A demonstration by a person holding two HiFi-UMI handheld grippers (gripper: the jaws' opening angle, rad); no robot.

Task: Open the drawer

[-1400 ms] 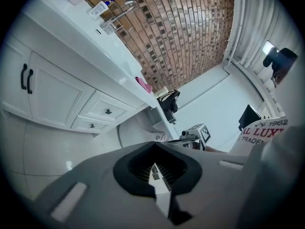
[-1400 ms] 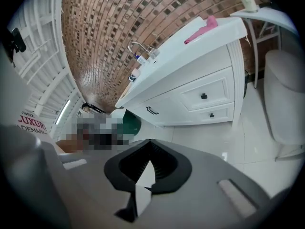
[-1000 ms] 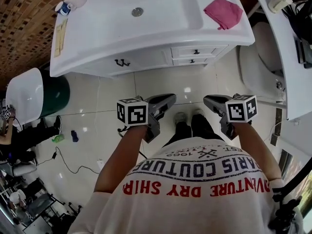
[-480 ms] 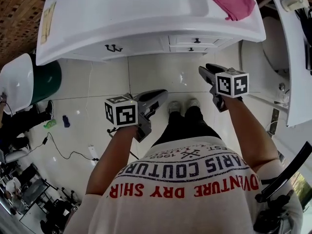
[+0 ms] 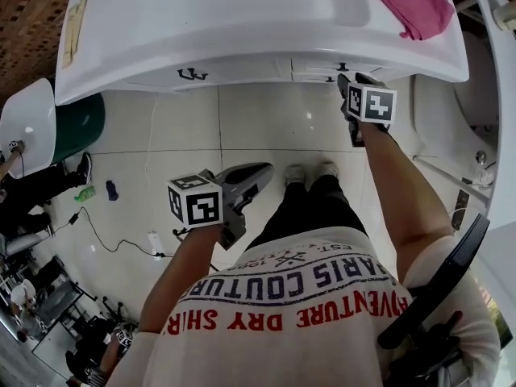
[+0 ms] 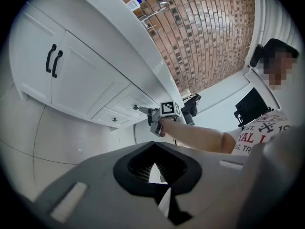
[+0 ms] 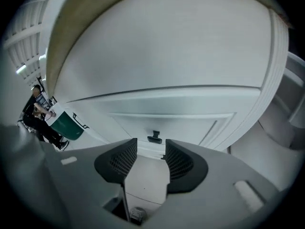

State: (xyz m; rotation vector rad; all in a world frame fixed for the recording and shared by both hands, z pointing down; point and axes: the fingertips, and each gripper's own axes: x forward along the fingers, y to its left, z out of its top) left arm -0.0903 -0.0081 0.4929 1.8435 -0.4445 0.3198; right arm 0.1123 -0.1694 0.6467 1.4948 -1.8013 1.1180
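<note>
The right gripper [image 7: 151,149] is coming close to the drawer knob [image 7: 154,137], opening its empty jaws wide. The left gripper [image 6: 154,168] is staying shut.

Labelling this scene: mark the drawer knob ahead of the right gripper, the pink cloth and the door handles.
drawer knob [image 7: 154,137], right gripper view, middle of the dark knob.
pink cloth [image 5: 415,2], head view, middle of the cloth.
door handles [image 6: 49,58], left gripper view, bar of the left handle.
</note>
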